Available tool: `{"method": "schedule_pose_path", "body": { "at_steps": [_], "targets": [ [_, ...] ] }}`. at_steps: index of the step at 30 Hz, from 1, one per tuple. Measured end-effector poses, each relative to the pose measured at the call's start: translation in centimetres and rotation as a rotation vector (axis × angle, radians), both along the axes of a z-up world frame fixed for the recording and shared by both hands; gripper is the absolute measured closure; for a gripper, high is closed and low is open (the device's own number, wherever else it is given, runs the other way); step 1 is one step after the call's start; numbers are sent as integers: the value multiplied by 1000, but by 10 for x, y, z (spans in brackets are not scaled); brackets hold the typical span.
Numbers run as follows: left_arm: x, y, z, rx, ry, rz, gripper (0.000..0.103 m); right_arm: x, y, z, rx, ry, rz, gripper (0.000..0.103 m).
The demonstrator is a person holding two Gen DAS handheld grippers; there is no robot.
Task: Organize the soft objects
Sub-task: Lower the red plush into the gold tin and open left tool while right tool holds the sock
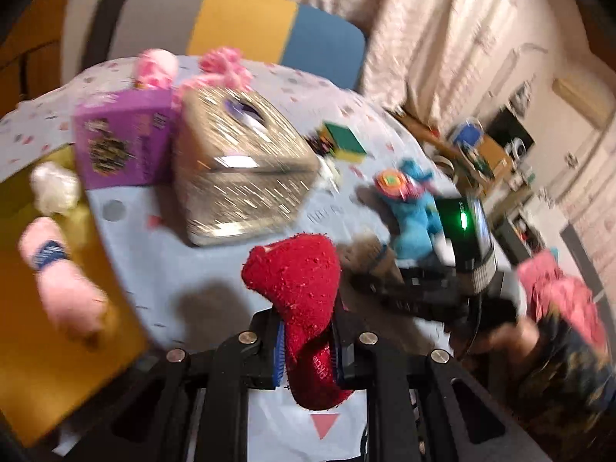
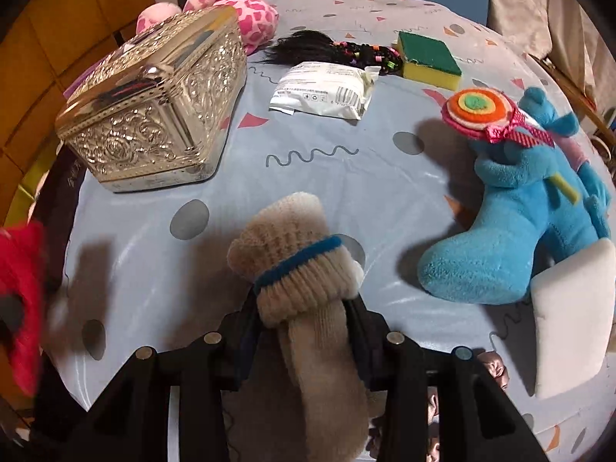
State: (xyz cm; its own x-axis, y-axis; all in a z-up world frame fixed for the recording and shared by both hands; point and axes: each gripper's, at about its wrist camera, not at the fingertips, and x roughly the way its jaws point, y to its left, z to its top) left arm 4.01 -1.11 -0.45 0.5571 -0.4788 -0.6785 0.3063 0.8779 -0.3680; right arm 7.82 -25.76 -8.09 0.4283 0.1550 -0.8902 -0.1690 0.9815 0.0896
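Note:
A red fuzzy sock (image 1: 296, 281) stands up between the fingers of my left gripper (image 1: 308, 350), which is shut on it above the table; it also shows as a red blur (image 2: 19, 288) in the right wrist view. My right gripper (image 2: 304, 331) is shut on a beige ribbed sock with a blue band (image 2: 288, 254), whose toe end points forward over the light blue tablecloth (image 2: 346, 177). From the left wrist view, the right gripper (image 1: 369, 269) is low over the table beside a blue plush toy (image 1: 415, 211).
An ornate silver box (image 2: 154, 104) stands at the left, with a pink spotted plush (image 2: 238, 11) behind it. A white packet (image 2: 323, 90), black hairpiece (image 2: 308, 48), green-yellow sponge (image 2: 427, 59) and white pad (image 2: 569, 315) lie around. A yellow bin (image 1: 57, 365) holds a pink sock (image 1: 57, 269).

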Motion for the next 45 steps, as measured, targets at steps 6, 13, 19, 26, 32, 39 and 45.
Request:
{"method": "schedule_pose_path", "body": {
  "at_steps": [6,13,19,26,32,39,45],
  "targets": [
    [17,69,29,-40,-9,169,85,-7,2,-1,-10,-32,-19,61],
    [49,167,30,-11,43,394,85,-3,15,-5,-7,-47,-44,61],
    [84,227,-14,29,178,511,85,-2,14,-6,-3,-48,-55,61],
    [121,244,-46,87,254,555,82,-5,13,-5,6,-50,-70,61],
    [138,251,-50,105,258,613,63,-5,15,-4,-1,-45,-76,62],
    [102,243,-20,150,130,641,54,-3,15,-5,-9,-49,-77,62],
    [54,207,-2,153,42,595,48,-4,15,-6,-18,-63,-85,62]
  ]
}}
